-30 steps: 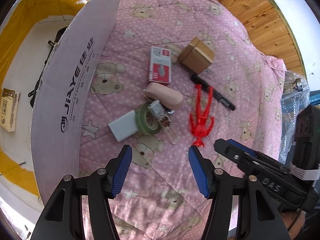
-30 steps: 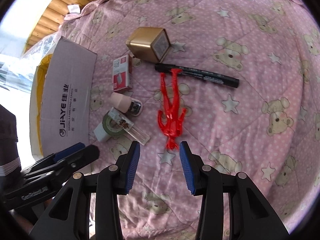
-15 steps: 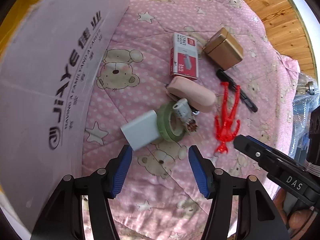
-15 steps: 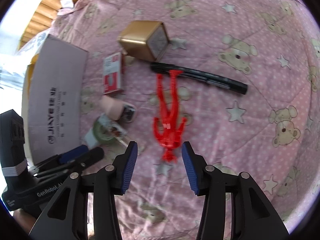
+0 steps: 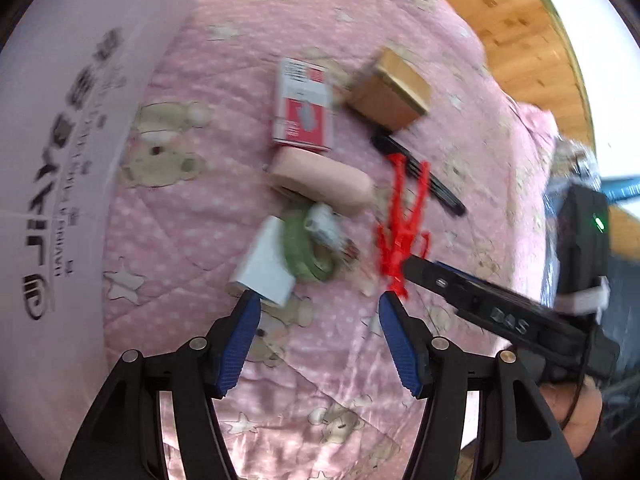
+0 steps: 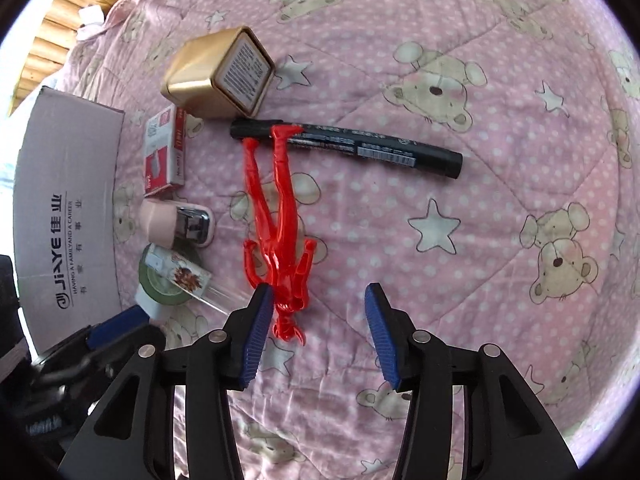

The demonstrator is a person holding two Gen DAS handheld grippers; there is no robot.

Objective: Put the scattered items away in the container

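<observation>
Clearly nothing is picked yet; both grippers are closing in on the scattered items. From the left wrist, the left gripper [image 5: 318, 304] hangs with jaws wide and empty just short of the white block [image 5: 264, 264] and green tape roll [image 5: 306, 250]; the cardboard box [image 5: 60, 152] stands alongside. From the right wrist, the right gripper [image 6: 318, 300], also spread and empty, flanks the red figure [image 6: 278, 236], whose legs overlap the black marker [image 6: 360, 146]. Next, probably, centre on the figure and close, sparing the marker.
</observation>
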